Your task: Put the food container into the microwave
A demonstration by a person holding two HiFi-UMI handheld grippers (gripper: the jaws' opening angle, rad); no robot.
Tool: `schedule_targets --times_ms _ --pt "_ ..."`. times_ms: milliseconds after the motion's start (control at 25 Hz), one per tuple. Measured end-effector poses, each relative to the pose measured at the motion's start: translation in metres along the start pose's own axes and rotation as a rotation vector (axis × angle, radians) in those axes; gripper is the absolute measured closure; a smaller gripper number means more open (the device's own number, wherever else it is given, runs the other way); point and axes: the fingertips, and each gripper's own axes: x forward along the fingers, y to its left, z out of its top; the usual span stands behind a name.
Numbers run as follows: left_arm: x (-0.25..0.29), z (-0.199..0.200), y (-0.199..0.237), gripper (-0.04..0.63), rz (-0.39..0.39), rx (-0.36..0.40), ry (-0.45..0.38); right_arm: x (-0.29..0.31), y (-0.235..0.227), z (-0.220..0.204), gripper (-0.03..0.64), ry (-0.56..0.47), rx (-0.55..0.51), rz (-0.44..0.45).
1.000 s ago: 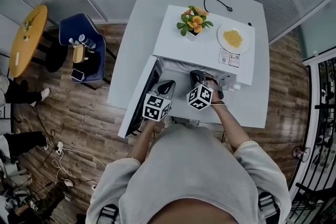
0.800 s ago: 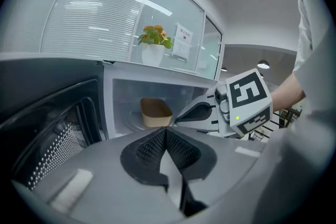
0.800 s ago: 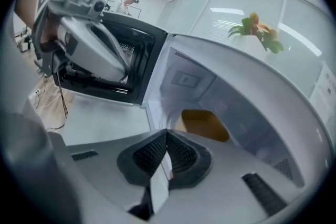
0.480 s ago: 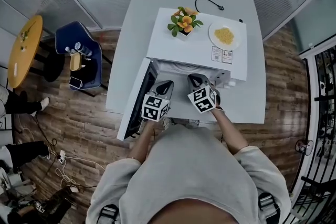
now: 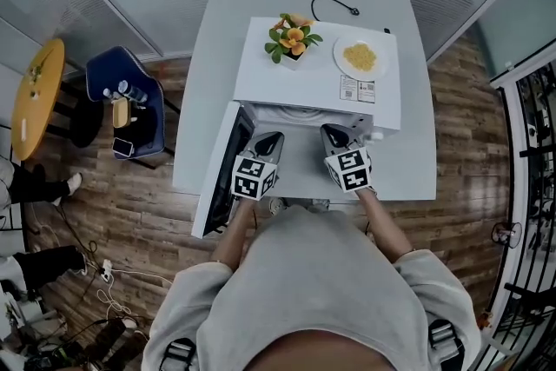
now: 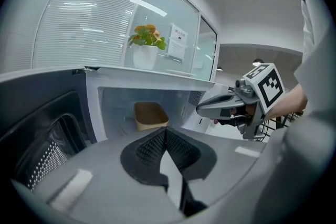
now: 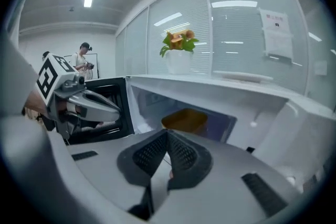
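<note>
The white microwave stands on a white table, its door swung open to the left. A brown food container sits inside the cavity toward the back, and the right gripper view also shows this container. My left gripper hovers just before the opening, shut and empty. Beside it, my right gripper is at the opening's right side, shut with nothing between its jaws. Each gripper sees the other: the right gripper and the left gripper.
A potted plant with orange flowers and a plate of yellow food rest on the microwave's top. A black cable lies behind it. A blue chair and a yellow round table stand to the left.
My right gripper has rolled and drawn to the right and up, away from the microwave's opening. The left gripper has stayed where it was.
</note>
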Motion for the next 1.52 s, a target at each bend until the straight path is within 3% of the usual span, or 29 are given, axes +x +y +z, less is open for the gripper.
schedule_targets --times_ms 200,520,1520 --pt "0.003 0.003 0.001 0.584 -0.002 0.005 0.0 -0.021 -0.02 -0.004 0.603 -0.032 0.077 -0.055" --pt "0.007 0.006 -0.002 0.584 -0.011 0.01 0.0 -0.043 -0.037 -0.009 0.604 -0.051 0.099 -0.12" --pt "0.014 0.007 -0.008 0.584 -0.015 0.002 -0.006 -0.038 -0.034 -0.021 0.604 -0.017 0.058 -0.121"
